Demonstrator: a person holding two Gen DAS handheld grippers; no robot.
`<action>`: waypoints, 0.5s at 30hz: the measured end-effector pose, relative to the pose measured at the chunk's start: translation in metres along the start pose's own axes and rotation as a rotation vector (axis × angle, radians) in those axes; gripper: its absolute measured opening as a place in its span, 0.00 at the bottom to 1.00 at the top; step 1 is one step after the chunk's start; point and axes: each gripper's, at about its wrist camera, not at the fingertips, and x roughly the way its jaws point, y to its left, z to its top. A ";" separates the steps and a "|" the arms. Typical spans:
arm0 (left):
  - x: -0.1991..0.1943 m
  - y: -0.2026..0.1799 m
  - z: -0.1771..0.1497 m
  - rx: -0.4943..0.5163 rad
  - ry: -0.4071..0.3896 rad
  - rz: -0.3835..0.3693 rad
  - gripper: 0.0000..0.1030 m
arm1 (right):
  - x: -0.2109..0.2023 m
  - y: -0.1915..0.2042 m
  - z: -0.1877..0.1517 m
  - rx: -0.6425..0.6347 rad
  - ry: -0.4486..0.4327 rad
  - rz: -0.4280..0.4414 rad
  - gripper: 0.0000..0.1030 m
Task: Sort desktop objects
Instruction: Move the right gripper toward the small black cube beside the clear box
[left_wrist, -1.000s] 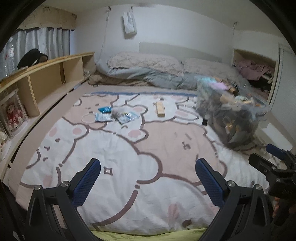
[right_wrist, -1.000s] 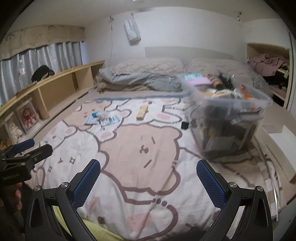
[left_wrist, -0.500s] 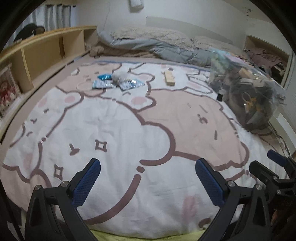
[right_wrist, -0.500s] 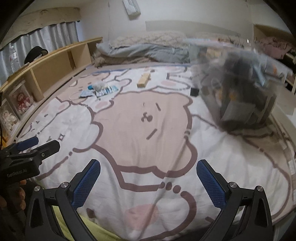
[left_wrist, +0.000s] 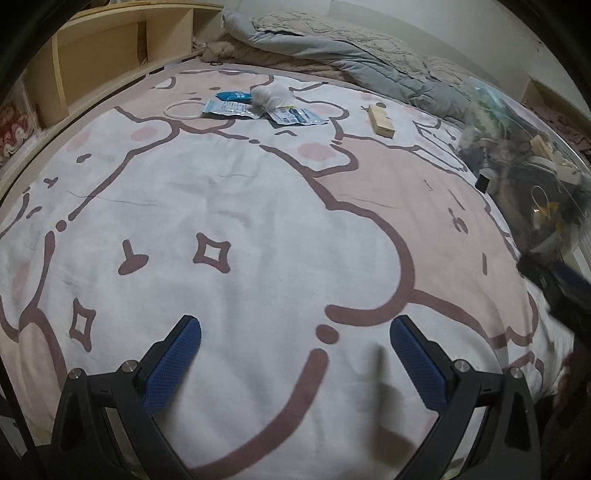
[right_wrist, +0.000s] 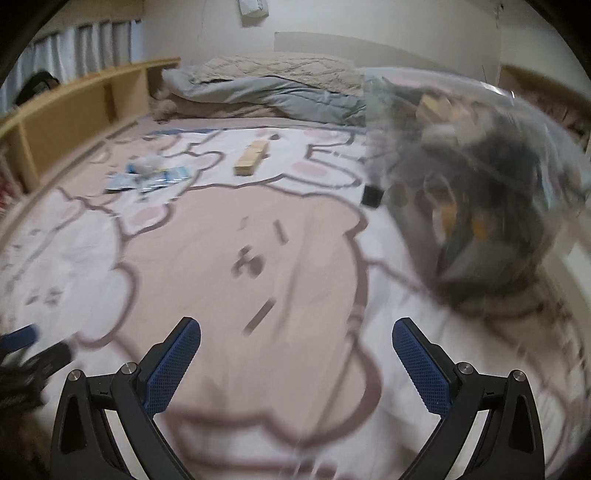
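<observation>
On a pink and white cartoon bedspread (left_wrist: 258, 229) lie a wooden block (left_wrist: 381, 120), blue and white packets (left_wrist: 236, 107), a white crumpled wad (left_wrist: 271, 95), a thin white ring (left_wrist: 184, 110) and a small black object (left_wrist: 482, 182). A clear plastic bin (left_wrist: 532, 162) full of items stands at the right. My left gripper (left_wrist: 295, 332) is open and empty above the near bedspread, far from the objects. My right gripper (right_wrist: 295, 334) is open and empty; its view is blurred, with the wooden block (right_wrist: 252, 159), packets (right_wrist: 147, 179) and bin (right_wrist: 472, 177) ahead.
A wooden shelf unit (left_wrist: 103, 51) runs along the left side of the bed. A grey duvet and pillows (left_wrist: 332, 48) are piled at the far end. Curtains (right_wrist: 85, 48) hang at the left behind the shelf.
Both grippers have moved forward and lower over the bedspread, so the objects and bin look nearer. The right wrist view is now blurred by motion. Both stay open.
</observation>
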 end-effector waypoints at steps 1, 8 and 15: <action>0.001 0.001 0.000 0.001 -0.002 0.001 1.00 | 0.008 0.003 0.007 -0.014 0.002 -0.048 1.00; 0.007 0.003 0.004 0.020 -0.008 0.011 1.00 | 0.054 0.019 0.050 -0.164 -0.062 -0.316 1.00; 0.020 0.006 0.010 0.016 0.010 0.007 1.00 | 0.094 0.029 0.084 -0.242 -0.062 -0.378 1.00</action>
